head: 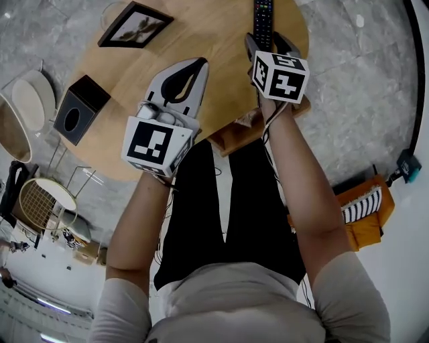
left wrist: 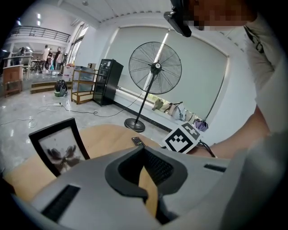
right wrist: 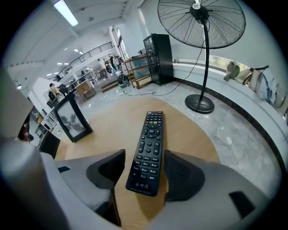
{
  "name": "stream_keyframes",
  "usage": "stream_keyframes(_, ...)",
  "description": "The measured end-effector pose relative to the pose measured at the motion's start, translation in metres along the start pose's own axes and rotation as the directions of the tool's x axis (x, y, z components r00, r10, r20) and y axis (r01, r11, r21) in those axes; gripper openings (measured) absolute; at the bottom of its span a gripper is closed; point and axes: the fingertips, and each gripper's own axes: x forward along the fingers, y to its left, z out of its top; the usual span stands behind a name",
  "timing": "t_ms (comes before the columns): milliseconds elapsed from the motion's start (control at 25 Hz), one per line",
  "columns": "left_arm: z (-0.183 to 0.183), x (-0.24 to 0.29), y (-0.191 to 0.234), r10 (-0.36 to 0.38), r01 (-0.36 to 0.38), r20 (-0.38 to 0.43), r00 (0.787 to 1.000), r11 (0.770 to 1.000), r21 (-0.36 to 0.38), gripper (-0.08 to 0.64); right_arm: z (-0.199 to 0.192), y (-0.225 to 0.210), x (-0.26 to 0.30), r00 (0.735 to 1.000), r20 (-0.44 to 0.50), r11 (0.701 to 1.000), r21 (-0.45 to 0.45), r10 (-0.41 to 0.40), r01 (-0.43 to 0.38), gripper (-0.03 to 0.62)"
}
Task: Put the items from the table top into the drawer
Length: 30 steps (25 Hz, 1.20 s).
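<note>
My right claw (right wrist: 144,157), jaws apart, straddles the near end of the black plastic remote control (right wrist: 150,132). It lies on the round wooden table (right wrist: 191,134), long axis pointing straight ahead. My left claw (head: 200,64) is closed, empty and farther off.

Count, all placed relative to the round table (head: 221,60), of which there is 1.
On it: 1 remote control (head: 263,20), 1 picture frame (head: 136,25), 1 black box (head: 80,109) with a round opening.
Over its near edge: 2 grippers, the left gripper (head: 199,63) and the right gripper (head: 270,41).
On the floor beyond it: 1 standing fan (right wrist: 202,18).
</note>
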Motion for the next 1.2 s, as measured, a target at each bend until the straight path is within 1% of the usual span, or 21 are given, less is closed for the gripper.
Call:
stream_keyframes(120,-0.007,0.002,0.001,-0.006,0.006,-0.004,1.0,1.0,-0.008,0.009,-0.006,-0.002,0.008,0.999,-0.014,0.999,-0.024,-0.032,0.031,0.268)
stream_keyframes(280,-0.014,0.002,-0.001,-0.012,0.011,-0.011,1.0,1.0,-0.015,0.009,-0.006,-0.006,0.012,0.995,-0.01,0.99,-0.107,-0.098,0.096,0.264)
stream_keyframes(320,-0.015,0.002,-0.002,-0.014,0.013,-0.012,1.0,1.0,-0.019,0.009,-0.007,-0.008,0.011,0.994,-0.007,0.987,-0.122,-0.11,0.108,0.247)
stream_keyframes(400,-0.017,0.001,-0.003,-0.018,0.018,-0.011,1.0,1.0,-0.02,0.009,-0.007,-0.009,0.011,0.993,0.0,0.983,-0.142,-0.119,0.118,0.24)
stream_keyframes(760,-0.021,-0.016,-0.001,-0.008,0.008,-0.008,1.0,1.0,-0.026,0.009,-0.013,-0.003,0.004,0.998,-0.003,0.987,-0.149,-0.064,0.063,0.235)
stream_keyframes(1040,-0.015,-0.038,-0.003,-0.003,0.003,0.015,1.0,1.0,-0.013,0.009,-0.026,0.012,-0.02,0.999,0.001,0.99,-0.134,-0.047,0.047,0.233)
stream_keyframes(1200,-0.016,-0.055,-0.01,-0.009,0.009,0.025,1.0,1.0,-0.002,0.009,-0.031,0.025,-0.037,0.999,0.019,0.991,-0.126,-0.043,0.045,0.233)
